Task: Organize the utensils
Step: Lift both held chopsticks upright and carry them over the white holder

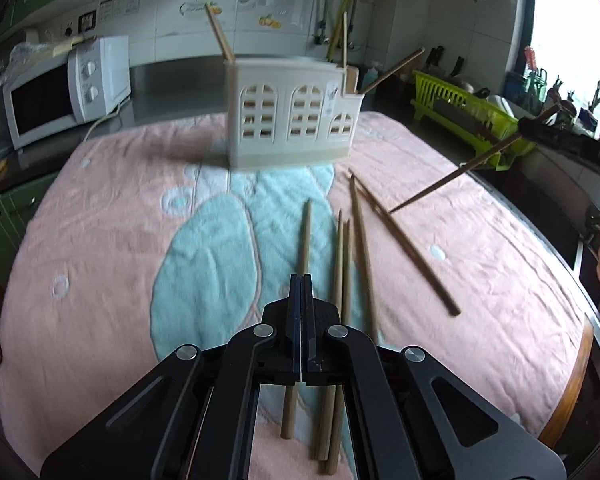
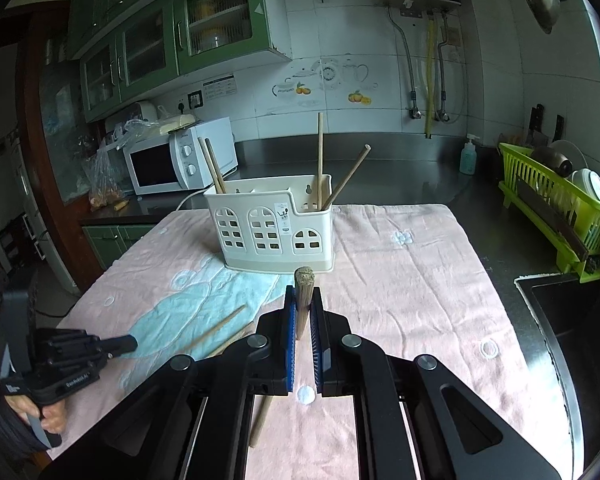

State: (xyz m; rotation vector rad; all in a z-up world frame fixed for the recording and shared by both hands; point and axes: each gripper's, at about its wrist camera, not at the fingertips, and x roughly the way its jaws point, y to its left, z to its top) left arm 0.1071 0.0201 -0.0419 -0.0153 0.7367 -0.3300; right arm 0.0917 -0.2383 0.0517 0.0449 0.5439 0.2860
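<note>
Left gripper (image 1: 301,278) has its jaws pressed flat together with nothing between them. It hangs low over the loose chopsticks (image 1: 350,240), tips right above the leftmost chopstick (image 1: 305,236); can't tell if it touches it.

Right gripper (image 2: 304,292) is pinching a single chopstick (image 2: 303,300) between its blue pads. The stick stands steeply, blunt end up above the fingertips, thin end showing below the jaws. In the left view that same stick slants down and its tip sits by the loose ones on the cloth.

Five chopsticks lie on the pink and teal towel (image 1: 112,220), in front of the cream utensil holder (image 2: 272,226). Three lie roughly parallel, the two on the right angled and crossing at their far ends.

Holder stands upright on the towel's far part. Two chopsticks lean in its left compartment, two more in the low right compartment.

Behind: white microwave (image 2: 180,160), green dish rack (image 2: 560,216) on the right.
</note>
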